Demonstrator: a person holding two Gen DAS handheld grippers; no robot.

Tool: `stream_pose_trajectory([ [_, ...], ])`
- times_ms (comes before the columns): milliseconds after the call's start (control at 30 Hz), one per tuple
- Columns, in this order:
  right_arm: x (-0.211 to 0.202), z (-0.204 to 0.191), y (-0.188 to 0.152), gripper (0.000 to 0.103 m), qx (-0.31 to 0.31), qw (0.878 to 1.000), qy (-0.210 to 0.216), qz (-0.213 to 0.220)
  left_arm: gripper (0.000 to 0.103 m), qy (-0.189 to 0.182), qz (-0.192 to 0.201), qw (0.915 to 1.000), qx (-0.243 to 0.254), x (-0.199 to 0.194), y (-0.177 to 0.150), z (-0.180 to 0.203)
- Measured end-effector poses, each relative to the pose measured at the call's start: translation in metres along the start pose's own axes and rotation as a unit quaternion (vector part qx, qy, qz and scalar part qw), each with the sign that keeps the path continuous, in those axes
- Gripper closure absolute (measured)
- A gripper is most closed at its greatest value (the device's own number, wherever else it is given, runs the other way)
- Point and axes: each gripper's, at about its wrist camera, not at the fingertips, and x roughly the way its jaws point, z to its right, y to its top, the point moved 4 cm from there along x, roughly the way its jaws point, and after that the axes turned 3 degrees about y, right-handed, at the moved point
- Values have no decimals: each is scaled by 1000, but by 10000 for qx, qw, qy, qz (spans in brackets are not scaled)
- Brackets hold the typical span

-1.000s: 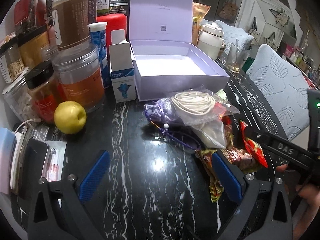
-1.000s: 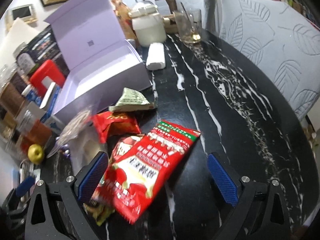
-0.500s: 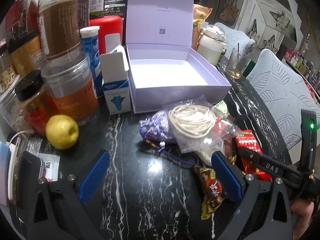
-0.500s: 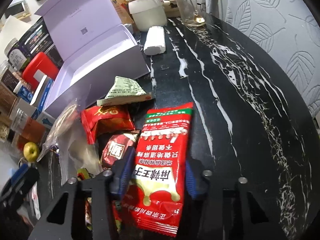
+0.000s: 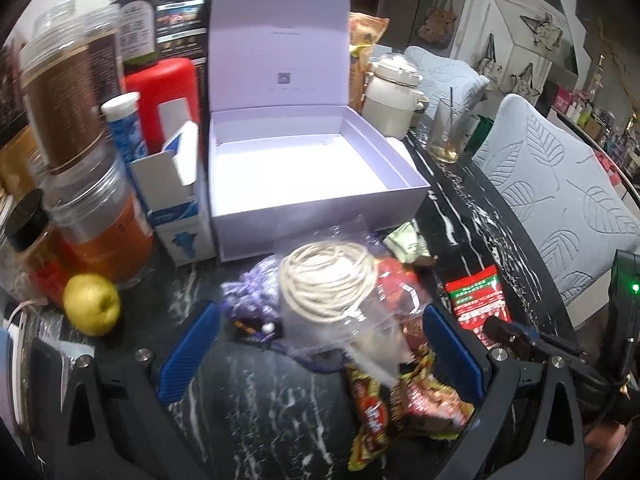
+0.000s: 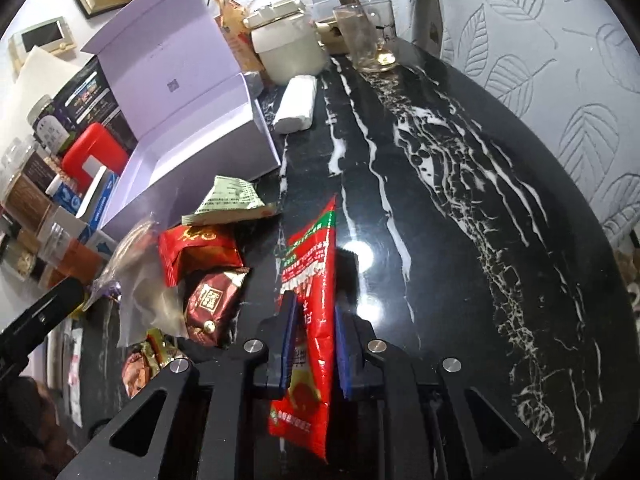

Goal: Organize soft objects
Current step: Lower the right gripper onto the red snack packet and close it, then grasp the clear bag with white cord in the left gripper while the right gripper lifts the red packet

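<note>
The right gripper [image 6: 311, 344] is clamped on the red snack packet [image 6: 316, 280], a glossy foil sachet now pinched into a narrow upright fold between the blue ribbed pads; its jaws have just been closing, where a second ago they stood wide with the packet lying flat between them. The packet's tip points toward 12 o'clock over the black marble table [image 6: 460, 240], polished and white-veined. At 10 o'clock from the packet lie a crinkled red wrapper [image 6: 196, 252], a maroon foil sweet [image 6: 212, 304] and a folded green paper sachet [image 6: 228, 202]. The lavender box [image 5: 304, 168], matt cardboard with its lid standing open, sits at 12 o'clock in the left view, nearer than before. The left gripper [image 5: 320, 348] is spread wide, holding nothing, its pads flanking a clear plastic bag [image 5: 360, 320] with a coil of cream cord [image 5: 326, 284] and a purple knitted pouch [image 5: 256, 292]. A smooth yellow apple [image 5: 92, 304] rests at 9 o'clock, beside ribbed plastic jars [image 5: 96, 220].
</note>
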Motion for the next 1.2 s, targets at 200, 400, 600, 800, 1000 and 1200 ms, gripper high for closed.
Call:
stream_pose_trajectory([
  [200,-9,-12,4,92,-425,9990,30,134,0,40,65,10000,48,7,16,8],
  [400,-13,-34,5,92,-1334,9907,-202,179,0,121,-70,9999,76,27,25,11],
  [600,-7,-48,0,92,-1669,9858,-126,137,0,38,-440,9990,-6,50,22,11],
  [800,1,-52,-3,88,-1756,9844,-81,65,0,-29,-818,9964,-214,70,14,6],
  [1000,12,-42,-5,73,-1539,9878,-222,-19,10,62,-721,9972,-179,70,11,2],
  [1200,13,-31,-4,66,-1307,9912,-210,-17,40,118,-541,9984,-89,63,13,0],
])
